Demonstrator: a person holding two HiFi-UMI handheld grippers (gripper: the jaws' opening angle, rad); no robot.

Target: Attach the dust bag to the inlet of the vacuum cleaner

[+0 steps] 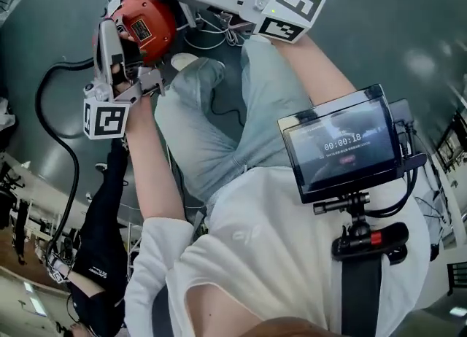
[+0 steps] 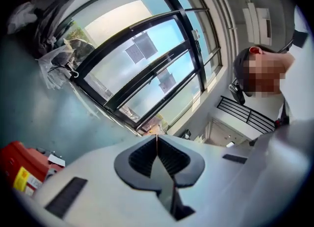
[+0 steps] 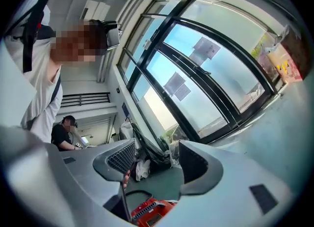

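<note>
Hovering by the red vacuum cleaner (image 1: 146,25): left claw (image 2: 157,145) clenched empty, right claw (image 3: 157,155) spread, seemingly empty

workshop-like hall: bare grey floor (image 1: 44,29), big framed windows (image 3: 206,83).

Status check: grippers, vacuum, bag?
Left gripper shut, empty. Right gripper open, empty. Red vacuum cleaner by left gripper. Dust bag not seen.

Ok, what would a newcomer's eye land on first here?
The red vacuum, at the top left of the head view beside the left gripper, whose jaws are together on nothing. Then the lit screen on the person's chest, at right. The right gripper is open, with the vacuum showing below its jaws.
</note>
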